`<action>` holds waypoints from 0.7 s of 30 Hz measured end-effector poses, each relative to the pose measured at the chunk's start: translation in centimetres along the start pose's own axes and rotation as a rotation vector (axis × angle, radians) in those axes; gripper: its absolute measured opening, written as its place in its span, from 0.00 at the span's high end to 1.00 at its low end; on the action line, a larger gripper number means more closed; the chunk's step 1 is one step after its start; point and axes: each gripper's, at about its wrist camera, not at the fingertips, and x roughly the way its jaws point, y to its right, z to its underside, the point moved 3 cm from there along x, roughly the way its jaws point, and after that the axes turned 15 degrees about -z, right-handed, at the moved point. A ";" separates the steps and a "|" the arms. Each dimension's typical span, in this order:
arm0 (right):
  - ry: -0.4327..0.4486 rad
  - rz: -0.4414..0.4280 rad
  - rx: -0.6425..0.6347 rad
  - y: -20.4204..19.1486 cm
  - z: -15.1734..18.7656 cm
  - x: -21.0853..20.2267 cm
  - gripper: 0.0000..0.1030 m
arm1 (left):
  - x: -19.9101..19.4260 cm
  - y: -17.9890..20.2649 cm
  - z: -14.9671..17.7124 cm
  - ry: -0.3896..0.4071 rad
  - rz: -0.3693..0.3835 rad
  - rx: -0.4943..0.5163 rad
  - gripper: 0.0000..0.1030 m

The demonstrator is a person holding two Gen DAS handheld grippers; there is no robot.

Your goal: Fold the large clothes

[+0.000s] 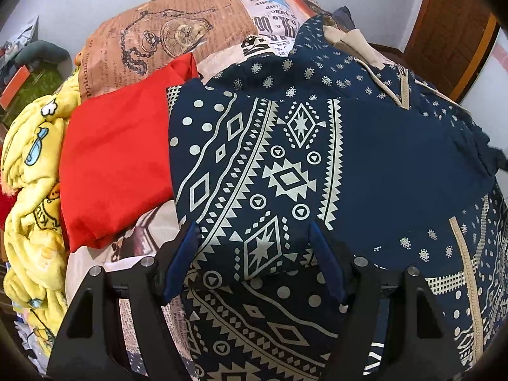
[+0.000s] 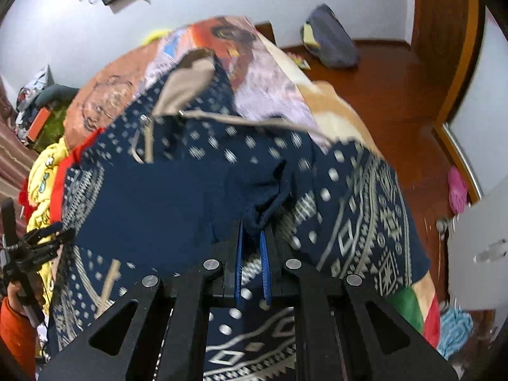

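Observation:
A navy hoodie (image 1: 381,165) with white geometric print lies spread on the bed, its beige-lined hood (image 2: 187,85) at the far end. My left gripper (image 1: 254,250) hovers open low over the printed front, with a folded band of the fabric lying between its blue pads (image 1: 182,254). My right gripper (image 2: 252,238) is shut on a dark ribbed cuff (image 2: 266,190) of the hoodie, and the sleeve (image 2: 365,216) trails off to the right. The right wrist view is motion-blurred. The left gripper (image 2: 41,244) also shows at that view's left edge, held by a hand in an orange sleeve.
A folded red cloth (image 1: 117,165) and a crumpled yellow cartoon blanket (image 1: 31,197) lie left of the hoodie on the newspaper-print bedsheet (image 1: 165,31). Right of the bed is wooden floor (image 2: 397,89) with a grey-blue bag (image 2: 333,41), a pink slipper (image 2: 457,187) and a wooden door frame (image 2: 444,31).

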 end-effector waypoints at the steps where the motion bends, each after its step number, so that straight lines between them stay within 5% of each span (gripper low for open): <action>1: -0.007 0.002 0.004 0.4 0.3 0.0 0.91 | 0.0 0.0 0.0 -0.002 0.001 0.000 0.31; 12: 0.040 0.015 -0.019 0.3 -0.5 -4.6 0.87 | -3.1 0.5 -1.3 0.065 0.015 0.015 0.31; 17: 0.105 0.023 0.014 0.7 -1.0 -8.0 0.54 | -6.3 1.0 -3.1 0.143 0.058 -0.007 0.31; 21: 0.148 0.043 0.074 2.2 -0.4 -9.7 0.47 | -8.4 1.7 -4.2 0.191 0.096 -0.030 0.31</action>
